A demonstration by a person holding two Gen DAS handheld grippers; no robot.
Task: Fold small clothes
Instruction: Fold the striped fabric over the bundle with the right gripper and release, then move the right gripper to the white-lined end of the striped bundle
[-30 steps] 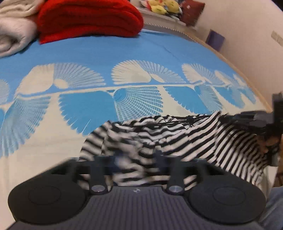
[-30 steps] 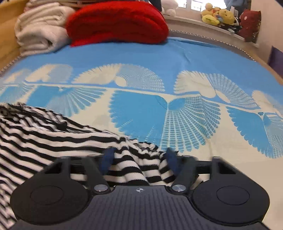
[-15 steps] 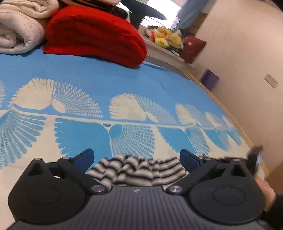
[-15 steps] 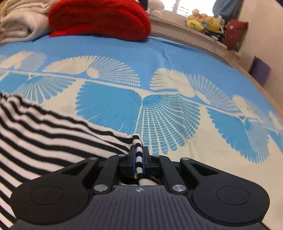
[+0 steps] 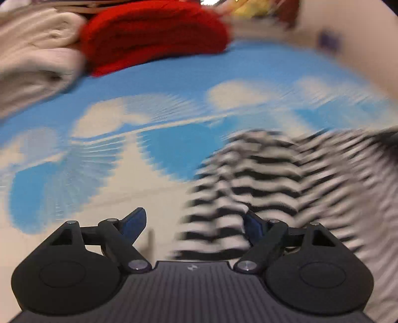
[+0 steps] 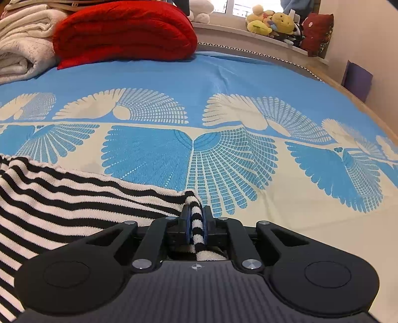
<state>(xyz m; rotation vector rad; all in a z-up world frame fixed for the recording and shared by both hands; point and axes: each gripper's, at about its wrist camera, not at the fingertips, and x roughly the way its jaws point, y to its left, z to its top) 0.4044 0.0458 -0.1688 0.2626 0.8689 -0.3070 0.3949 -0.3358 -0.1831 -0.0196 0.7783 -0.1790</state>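
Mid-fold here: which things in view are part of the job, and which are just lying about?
Part of the job:
striped garment
right gripper, jaws shut on its edge
left gripper, jaws open

Lying about:
red blanket
white blankets
plush toys
bedspread

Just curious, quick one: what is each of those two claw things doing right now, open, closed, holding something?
Left gripper: open, holding nothing.
Right gripper: closed on the striped garment.

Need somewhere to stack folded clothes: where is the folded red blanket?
The folded red blanket lies at the far end of the blue patterned bedspread, upper left in the right wrist view, beside the white towels.
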